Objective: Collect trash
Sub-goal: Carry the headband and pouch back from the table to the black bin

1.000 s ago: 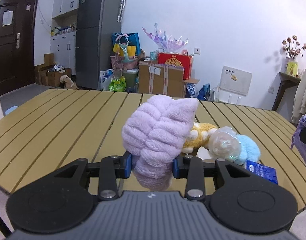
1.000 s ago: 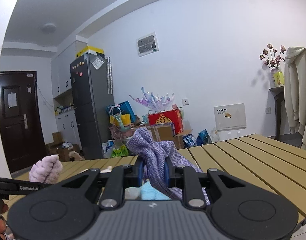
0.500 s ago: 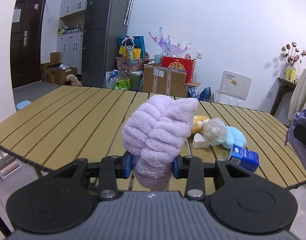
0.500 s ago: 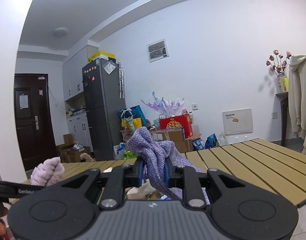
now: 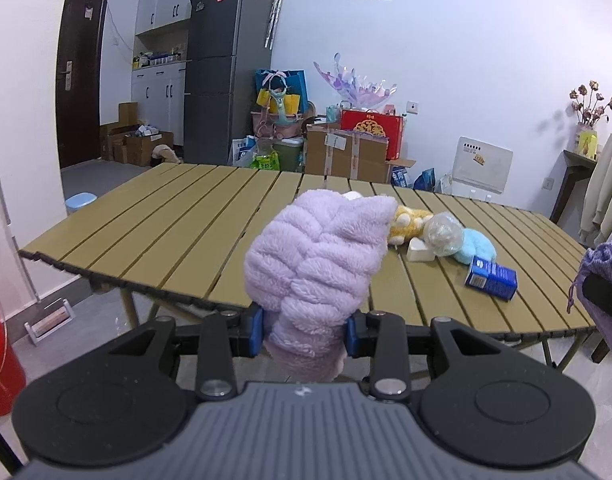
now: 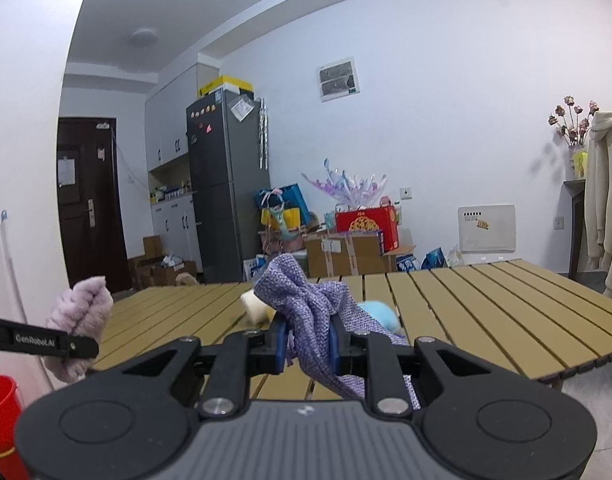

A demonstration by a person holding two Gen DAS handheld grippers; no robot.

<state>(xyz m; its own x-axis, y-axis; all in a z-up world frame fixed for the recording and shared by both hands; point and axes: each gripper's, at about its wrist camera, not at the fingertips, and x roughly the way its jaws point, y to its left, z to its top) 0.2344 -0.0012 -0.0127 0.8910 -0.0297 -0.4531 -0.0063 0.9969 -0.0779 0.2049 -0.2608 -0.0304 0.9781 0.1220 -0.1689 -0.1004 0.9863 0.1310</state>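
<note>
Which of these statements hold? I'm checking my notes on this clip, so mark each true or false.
1. The left gripper clamps a fluffy lilac plush cloth. True.
2. The right gripper is empty. False: it pinches a purple knitted cloth.
3. A blue carton lies on the slatted wooden table. True.
4. A green bucket stands on the floor. False: the bucket is red.
</note>
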